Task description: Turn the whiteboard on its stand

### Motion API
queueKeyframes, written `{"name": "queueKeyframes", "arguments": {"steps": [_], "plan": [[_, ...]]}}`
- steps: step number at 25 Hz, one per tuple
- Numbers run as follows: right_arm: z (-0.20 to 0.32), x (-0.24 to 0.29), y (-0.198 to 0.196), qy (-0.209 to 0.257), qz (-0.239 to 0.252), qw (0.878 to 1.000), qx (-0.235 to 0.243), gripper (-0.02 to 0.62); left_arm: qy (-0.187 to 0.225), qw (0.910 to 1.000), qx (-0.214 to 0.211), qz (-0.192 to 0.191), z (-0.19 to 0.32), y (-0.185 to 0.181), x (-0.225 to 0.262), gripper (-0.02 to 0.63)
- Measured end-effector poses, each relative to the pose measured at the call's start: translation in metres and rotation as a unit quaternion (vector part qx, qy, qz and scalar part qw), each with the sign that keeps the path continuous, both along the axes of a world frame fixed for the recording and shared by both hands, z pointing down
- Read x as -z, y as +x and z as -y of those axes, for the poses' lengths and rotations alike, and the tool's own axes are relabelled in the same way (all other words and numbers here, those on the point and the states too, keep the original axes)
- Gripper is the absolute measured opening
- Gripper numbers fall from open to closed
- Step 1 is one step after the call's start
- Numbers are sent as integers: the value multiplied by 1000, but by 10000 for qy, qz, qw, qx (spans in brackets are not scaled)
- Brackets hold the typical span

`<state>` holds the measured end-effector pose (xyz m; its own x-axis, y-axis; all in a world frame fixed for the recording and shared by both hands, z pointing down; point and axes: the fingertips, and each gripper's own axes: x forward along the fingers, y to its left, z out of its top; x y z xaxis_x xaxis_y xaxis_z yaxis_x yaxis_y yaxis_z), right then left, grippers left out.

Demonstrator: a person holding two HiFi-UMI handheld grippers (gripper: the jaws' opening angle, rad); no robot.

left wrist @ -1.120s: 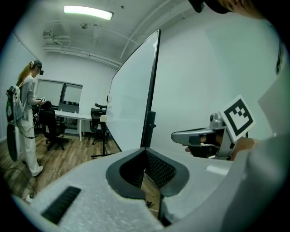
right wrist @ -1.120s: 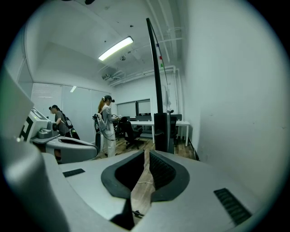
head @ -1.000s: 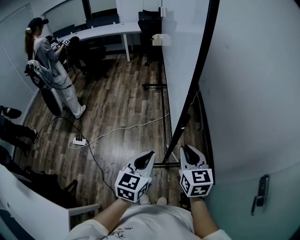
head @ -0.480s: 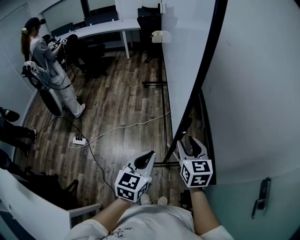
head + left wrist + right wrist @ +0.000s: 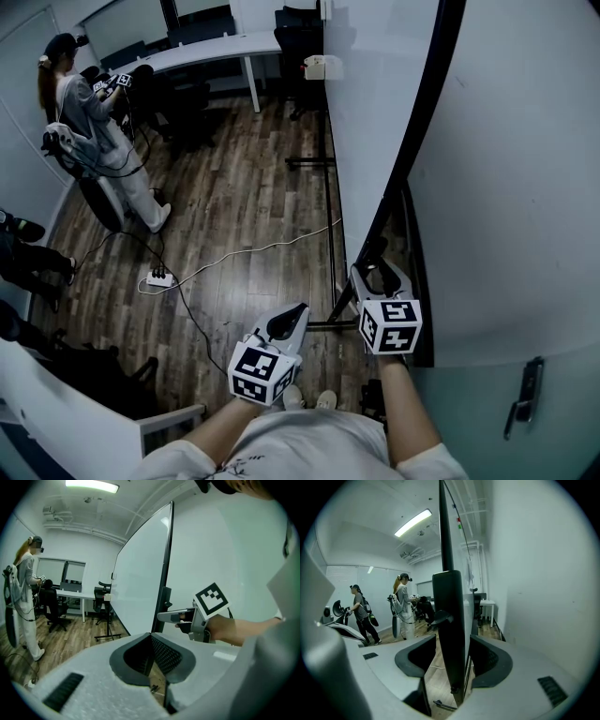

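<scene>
The whiteboard stands upright on its black stand, seen nearly edge-on, close to the wall on the right. My right gripper reaches its near black frame edge. Its jaws are opening, and the frame sits between them with a small gap on each side. In the right gripper view the right gripper straddles that dark upright. My left gripper hangs lower left of the board, shut and empty. In the left gripper view the left gripper has its pads together, with the board and right gripper ahead.
A white wall with a door handle lies right behind the board. The stand's foot bar crosses the wood floor. A cable and power strip lie at left. A person stands by a desk.
My right gripper has moved forward and up to the board's frame edge, and its jaws have spread from closed to wide around it. The left gripper has stayed put.
</scene>
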<state>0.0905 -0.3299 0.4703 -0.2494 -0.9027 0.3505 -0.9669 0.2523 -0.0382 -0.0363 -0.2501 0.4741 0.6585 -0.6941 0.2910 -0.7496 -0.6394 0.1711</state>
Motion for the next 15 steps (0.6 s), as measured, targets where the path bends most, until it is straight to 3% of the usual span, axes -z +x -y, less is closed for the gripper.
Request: {"name": "queueKeyframes", "arguments": {"steps": [15], "plan": [[21, -6, -6, -65, -142, 9997, -178, 189, -70, 9998, 156, 27, -2, -15, -3, 11]]}}
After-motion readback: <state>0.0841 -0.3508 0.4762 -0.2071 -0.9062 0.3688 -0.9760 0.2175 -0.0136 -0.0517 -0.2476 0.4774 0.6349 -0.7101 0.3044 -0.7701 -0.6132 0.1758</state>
